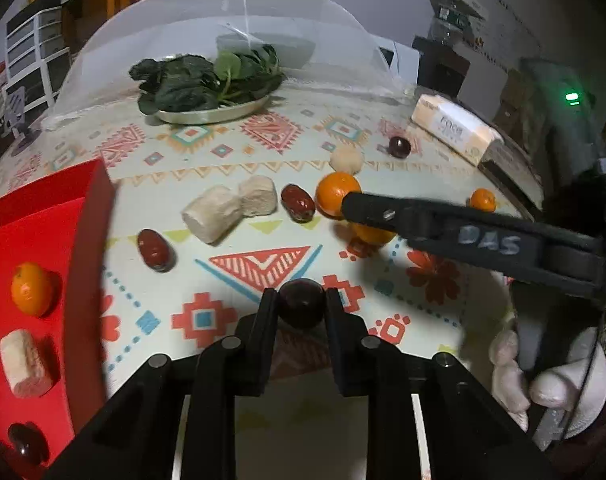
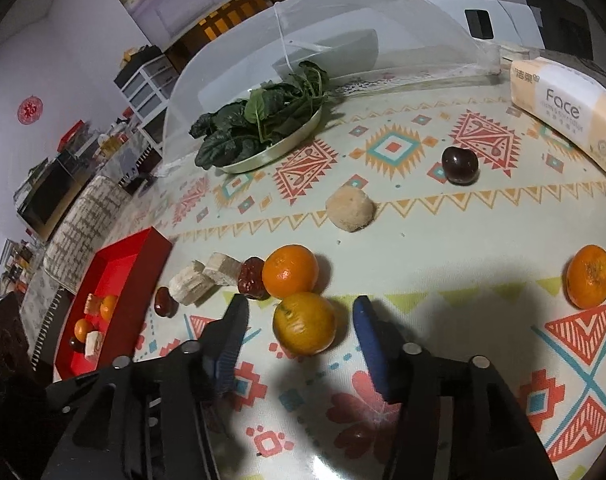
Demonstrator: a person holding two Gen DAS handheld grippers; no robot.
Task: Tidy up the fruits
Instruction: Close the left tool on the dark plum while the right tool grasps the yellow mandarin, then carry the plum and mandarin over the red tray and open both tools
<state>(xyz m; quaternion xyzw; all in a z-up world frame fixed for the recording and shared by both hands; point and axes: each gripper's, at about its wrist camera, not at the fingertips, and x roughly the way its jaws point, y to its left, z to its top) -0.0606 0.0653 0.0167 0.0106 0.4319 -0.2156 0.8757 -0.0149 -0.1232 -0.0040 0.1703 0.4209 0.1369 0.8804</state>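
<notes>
My left gripper point(image 1: 302, 300) is shut on a dark cherry point(image 1: 302, 307), held above the patterned tablecloth beside the red tray point(image 1: 83, 216). The tray holds an orange point(image 1: 31, 289), a pale cake piece point(image 1: 23, 362) and a dark cherry point(image 1: 25, 442). My right gripper point(image 2: 301, 312) is open, its jaws on either side of an orange point(image 2: 304, 323) on the table. A second orange point(image 2: 290, 270) sits just behind it, a third orange point(image 2: 590, 276) lies far right. Red dates point(image 1: 155, 249) point(image 1: 298, 202), pale cake pieces point(image 1: 213, 212) and another cherry point(image 2: 459, 165) lie on the table.
A metal plate of leafy greens point(image 1: 207, 80) stands at the back in front of a mesh food cover point(image 1: 231, 24). A tissue pack point(image 2: 563, 110) lies at the back right. A round pale ball point(image 2: 350, 209) sits mid-table. The table edge runs close on the right.
</notes>
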